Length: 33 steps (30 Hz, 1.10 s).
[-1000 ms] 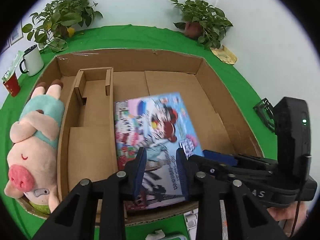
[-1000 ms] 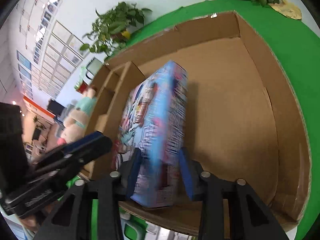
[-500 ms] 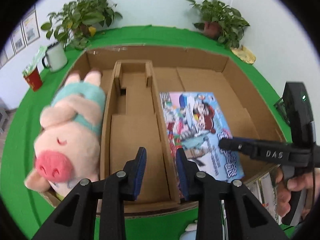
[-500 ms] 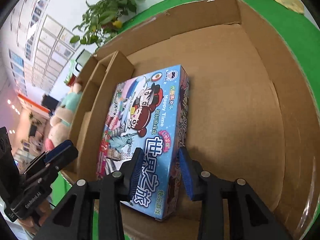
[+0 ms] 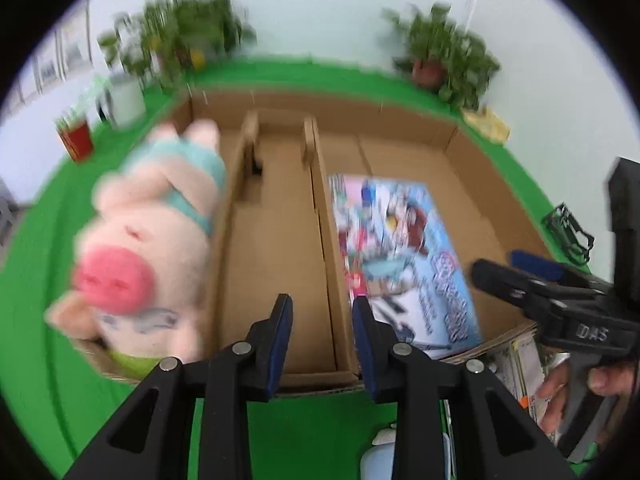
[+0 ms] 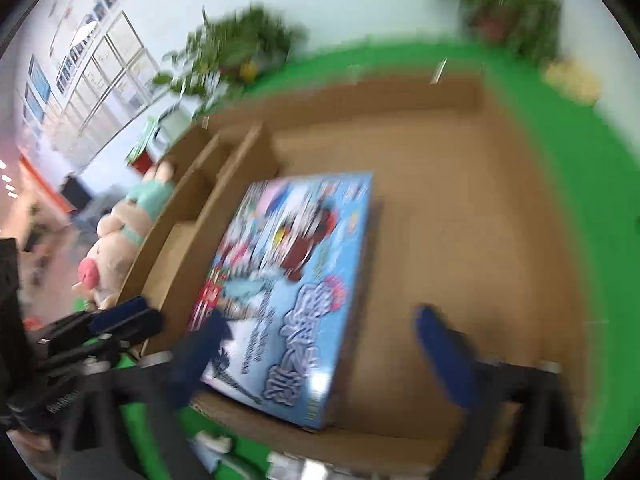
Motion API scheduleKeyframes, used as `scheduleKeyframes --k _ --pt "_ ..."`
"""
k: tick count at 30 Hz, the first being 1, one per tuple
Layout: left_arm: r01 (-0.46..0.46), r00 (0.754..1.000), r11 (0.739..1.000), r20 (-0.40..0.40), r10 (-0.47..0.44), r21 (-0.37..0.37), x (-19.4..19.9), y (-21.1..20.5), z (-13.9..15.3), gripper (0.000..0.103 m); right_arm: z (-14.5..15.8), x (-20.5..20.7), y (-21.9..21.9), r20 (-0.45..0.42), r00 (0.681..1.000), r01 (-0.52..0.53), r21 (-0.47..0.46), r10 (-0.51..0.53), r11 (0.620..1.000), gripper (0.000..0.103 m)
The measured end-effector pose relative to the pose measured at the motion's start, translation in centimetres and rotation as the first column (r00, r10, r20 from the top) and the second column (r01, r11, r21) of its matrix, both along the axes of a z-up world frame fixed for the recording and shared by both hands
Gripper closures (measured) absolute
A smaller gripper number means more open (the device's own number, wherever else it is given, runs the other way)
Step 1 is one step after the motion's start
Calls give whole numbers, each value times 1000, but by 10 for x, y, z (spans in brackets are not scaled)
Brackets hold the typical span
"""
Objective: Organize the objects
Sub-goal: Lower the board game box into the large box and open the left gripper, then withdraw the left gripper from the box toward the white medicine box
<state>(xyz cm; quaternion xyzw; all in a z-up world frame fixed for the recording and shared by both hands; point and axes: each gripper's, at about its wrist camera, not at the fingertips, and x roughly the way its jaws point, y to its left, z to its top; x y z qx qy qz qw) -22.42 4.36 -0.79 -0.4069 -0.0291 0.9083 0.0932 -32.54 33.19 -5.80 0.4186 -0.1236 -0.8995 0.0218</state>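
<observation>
bare cardboard box [image 6: 460, 216] floor right of game box [image 6: 296, 280]; dividers [image 5: 324, 216] wall the left

Blue board-game box [image 6: 296, 280] with cartoon lid art, lying flat, face up, in wide right compartment of shallow cardboard tray [image 6: 500, 216], against the divider. Pink plush pig [image 5: 152, 248] in teal top, lying in tray's leftmost compartment, snout toward near edge.

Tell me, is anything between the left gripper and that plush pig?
Nothing visible blocks it. The left gripper hangs empty over the narrow middle compartment of the box. The pig lies just across the cardboard wall, uncovered from above. The game lies flat on the other side.
</observation>
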Motion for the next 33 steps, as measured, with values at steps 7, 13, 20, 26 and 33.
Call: scheduleKeyframes --k 7,13,20,26,33 --pt "-114 899 991 -432 75 -65 100 -6 59 16 62 102 -20 -195 980 77 187 -39 979 0" --pt "-150 890 988 -440 116 -45 159 -10 70 16 75 193 -23 -281 955 134 123 -96 983 0" --pt "-173 884 981 -454 116 -85 202 -9 73 17 78 271 -40 -319 941 156 110 -114 982 0" --pt "-175 894 981 -431 126 -77 219 -6 63 33 72 304 -57 -325 939 160 134 -109 978 7" --pt "-146 919 988 -375 118 -48 225 -12 56 78 71 321 -57 -333 937 173 175 -107 969 49"
